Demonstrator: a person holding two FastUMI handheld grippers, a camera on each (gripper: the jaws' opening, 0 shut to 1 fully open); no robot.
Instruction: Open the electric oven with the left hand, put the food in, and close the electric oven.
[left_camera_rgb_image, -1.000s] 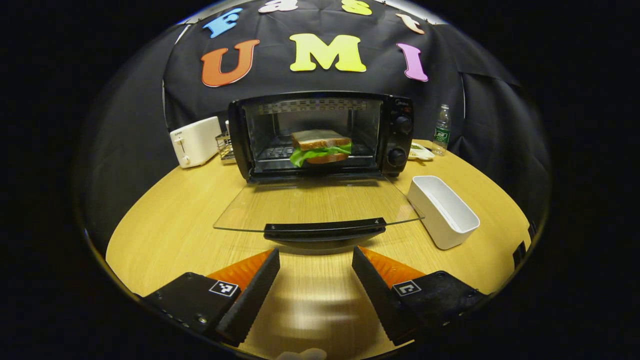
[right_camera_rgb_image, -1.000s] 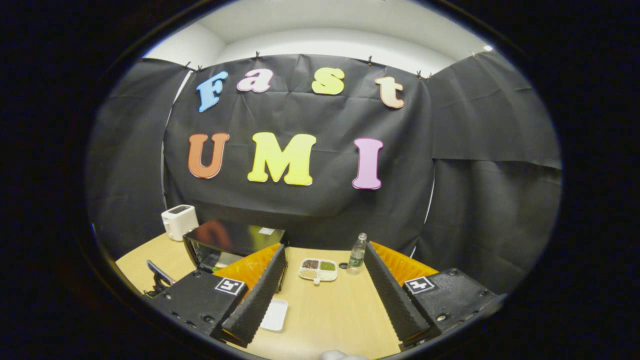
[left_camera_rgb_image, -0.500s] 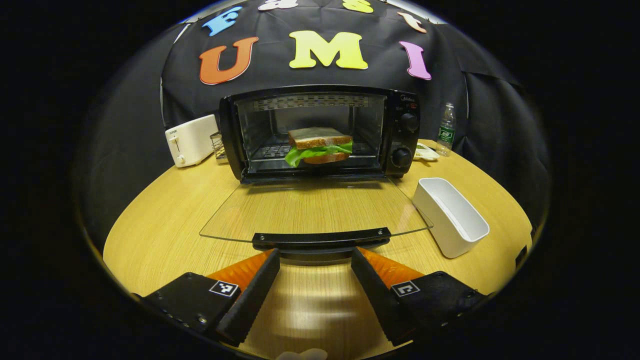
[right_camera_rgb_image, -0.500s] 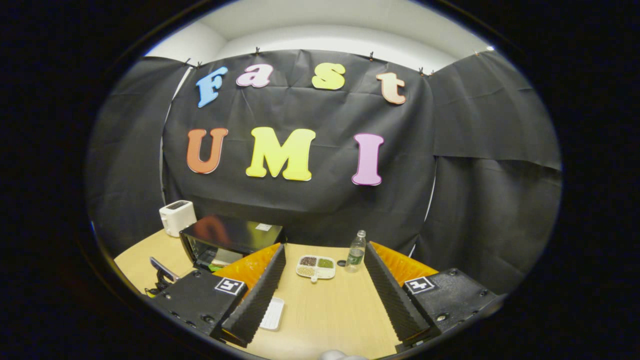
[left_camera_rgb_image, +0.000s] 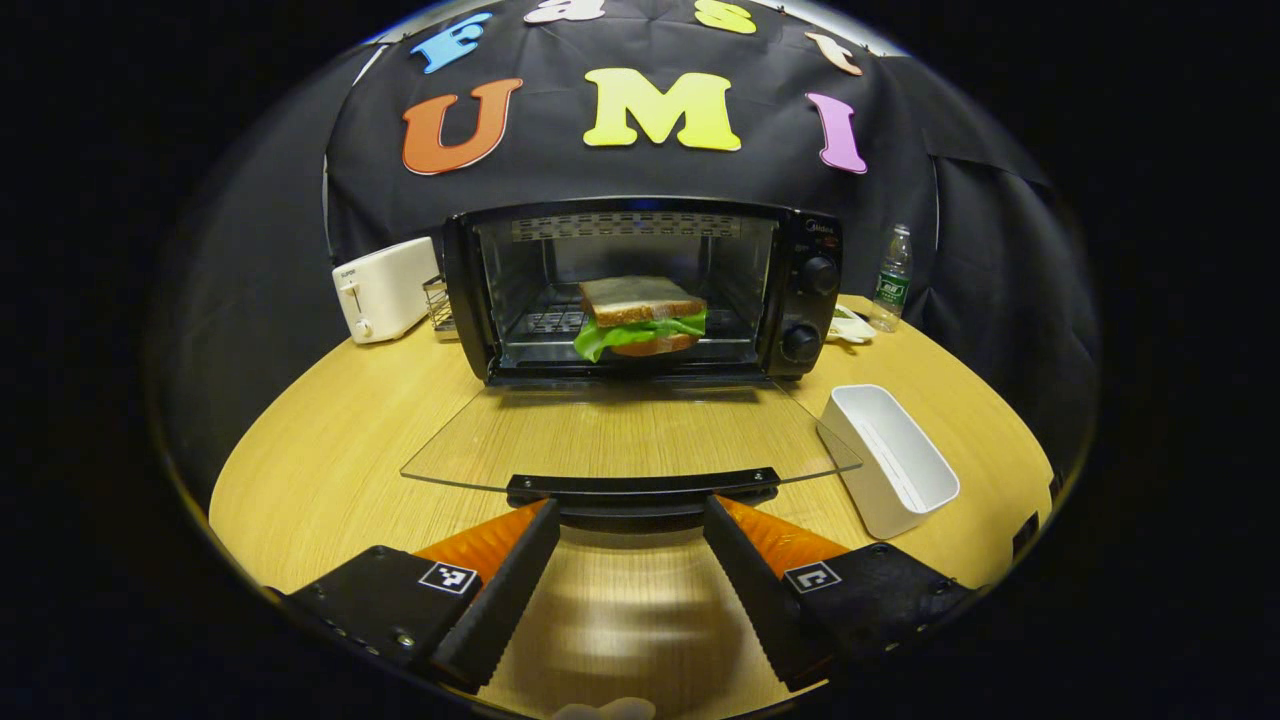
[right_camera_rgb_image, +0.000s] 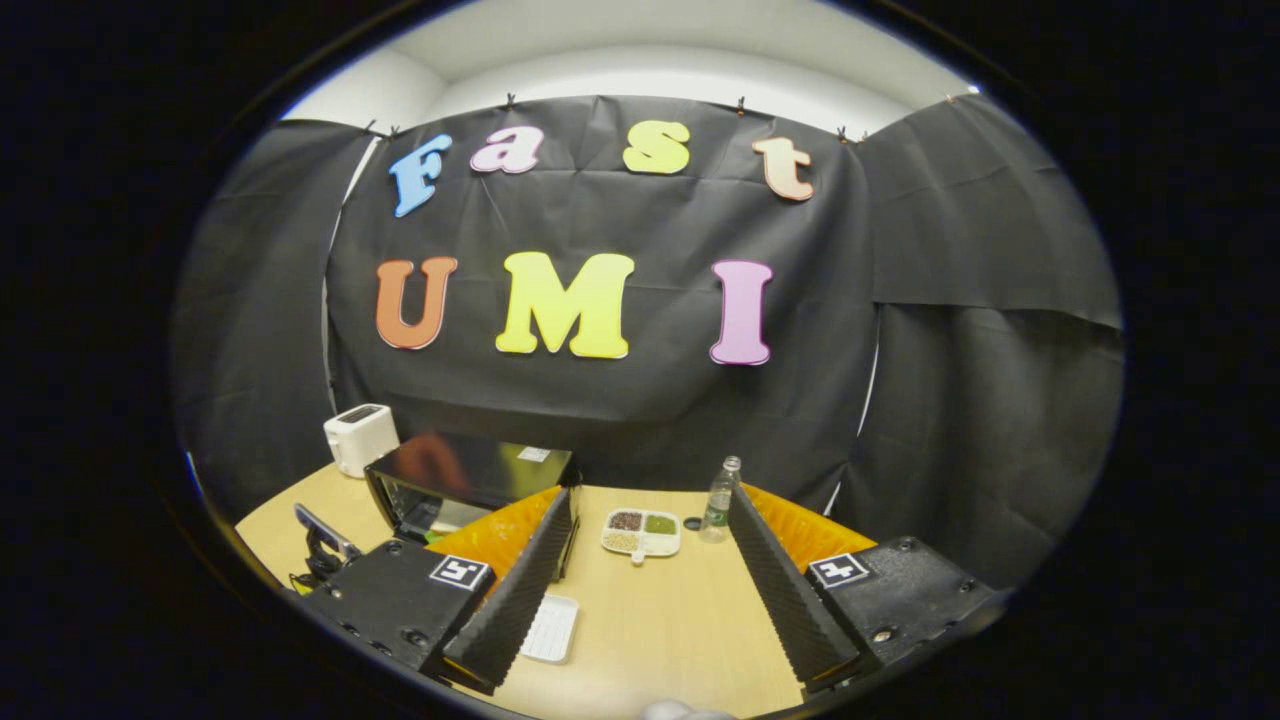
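The black electric oven (left_camera_rgb_image: 640, 285) stands at the back of the wooden table with its glass door (left_camera_rgb_image: 630, 435) folded down flat. A sandwich (left_camera_rgb_image: 640, 315) with green lettuce sits on the rack inside. My left gripper (left_camera_rgb_image: 630, 520) is open, its fingertips just short of the door's black handle (left_camera_rgb_image: 642, 488), one on each side of its middle. My right gripper (right_camera_rgb_image: 650, 570) is open and held high above the table, with nothing between its fingers. In the right gripper view the oven (right_camera_rgb_image: 465, 480) shows from above at the left.
A white toaster (left_camera_rgb_image: 385, 288) and a small wire rack (left_camera_rgb_image: 437, 303) stand left of the oven. A white rectangular tub (left_camera_rgb_image: 890, 460) lies right of the door. A water bottle (left_camera_rgb_image: 890, 278) and a divided snack dish (right_camera_rgb_image: 642, 531) sit at the back right.
The left gripper came forward to the door's handle over the last second, then tilted slightly, so the oven sits lower in view. The right gripper barely shifted.
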